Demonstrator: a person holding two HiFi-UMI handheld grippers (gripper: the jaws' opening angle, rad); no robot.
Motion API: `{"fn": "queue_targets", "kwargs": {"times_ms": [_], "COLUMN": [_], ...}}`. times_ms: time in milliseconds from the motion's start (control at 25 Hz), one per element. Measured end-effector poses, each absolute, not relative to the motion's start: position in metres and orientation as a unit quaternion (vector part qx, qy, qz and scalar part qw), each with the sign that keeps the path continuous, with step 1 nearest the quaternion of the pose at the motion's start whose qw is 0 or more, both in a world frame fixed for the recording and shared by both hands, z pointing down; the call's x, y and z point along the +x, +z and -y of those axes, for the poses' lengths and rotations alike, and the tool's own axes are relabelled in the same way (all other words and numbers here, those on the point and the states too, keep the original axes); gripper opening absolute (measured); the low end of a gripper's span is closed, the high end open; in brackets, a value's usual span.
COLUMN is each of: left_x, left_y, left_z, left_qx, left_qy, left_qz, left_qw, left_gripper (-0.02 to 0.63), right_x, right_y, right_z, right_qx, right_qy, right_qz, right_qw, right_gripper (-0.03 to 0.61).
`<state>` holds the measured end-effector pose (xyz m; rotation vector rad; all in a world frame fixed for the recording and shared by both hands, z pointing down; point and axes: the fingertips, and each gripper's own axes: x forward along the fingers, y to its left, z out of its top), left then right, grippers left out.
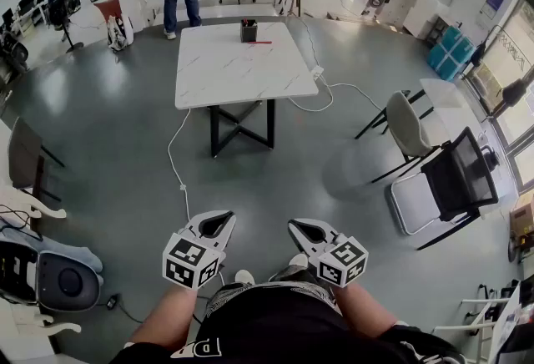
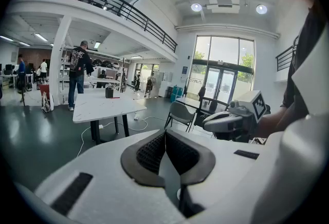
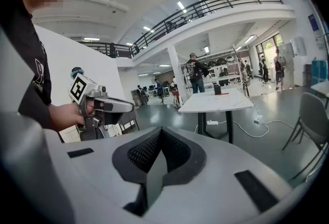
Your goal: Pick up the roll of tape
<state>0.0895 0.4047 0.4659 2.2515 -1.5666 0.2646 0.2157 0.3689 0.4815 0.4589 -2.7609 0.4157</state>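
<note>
White worktop point(image 1: 238, 62) straight ahead, well apart from your left tool point(image 1: 221, 220), right tool point(image 1: 300, 227); both closed, empty, neither nearer; tape roll unseen.

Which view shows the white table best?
Head view: it looks down on the whole top of the white table, dark box at its far edge. Both gripper views catch it distant and nearly edge-on, so little of the top shows.

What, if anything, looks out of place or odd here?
Only the white cables stand out: they trail loose across the floor around the white table, a possible trip hazard. No roll of tape can be made out.
</note>
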Motion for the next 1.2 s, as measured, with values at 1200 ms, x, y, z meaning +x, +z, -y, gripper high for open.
{"fn": "queue_targets", "kwargs": {"times_ms": [1200], "left_x": [0.079], "left_y": [0.487], "left_z": [-0.41], "left_qx": [0.793], "left_qy": [0.111], "left_qz": [0.564], "left_qw": [0.203], "left_gripper": [0.018], "right_x": [0.196], "right_y": [0.488], "right_z": [-0.376], "right_qx": [0.132], "right_qy": [0.14], "right_qz": [0.968], "right_qw": [0.163], "right_gripper": [0.005]}}
